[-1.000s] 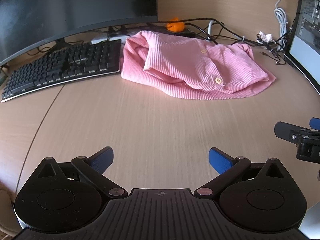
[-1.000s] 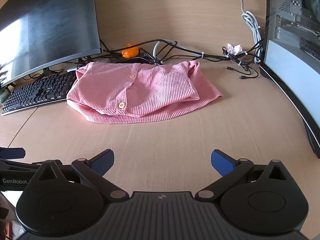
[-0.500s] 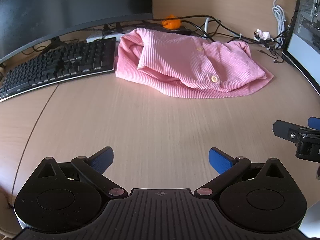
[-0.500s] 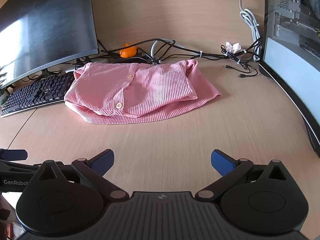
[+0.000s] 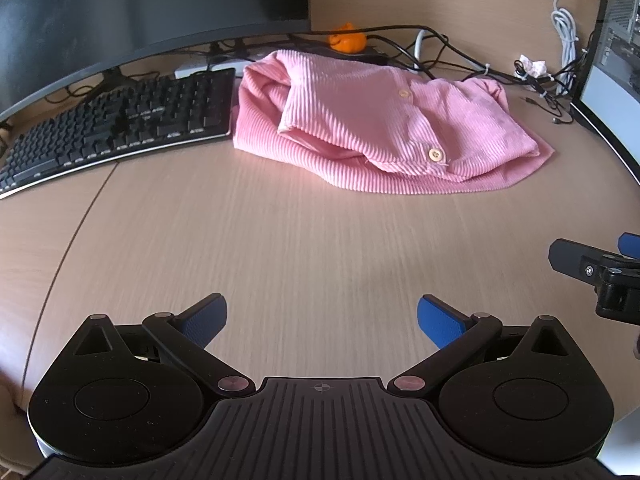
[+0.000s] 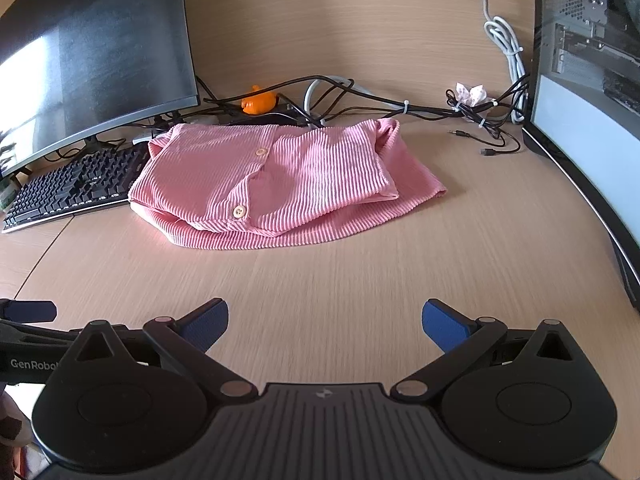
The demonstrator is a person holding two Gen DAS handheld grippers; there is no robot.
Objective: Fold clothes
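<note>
The shirt is pink with fine ribbed stripes running across it, plus a couple of cream buttons. It sits on a light wood-grain bench, pale beige. The keyboard is black with a silvery front edge. There's a bright orange thing at the back among black cables, and a white cable hangs down the wall. Left gripper and right gripper are both black with blue pads.

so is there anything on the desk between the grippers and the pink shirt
Nothing visible: only bare desk lies between the open left gripper, the open right gripper and the pink shirt.
</note>
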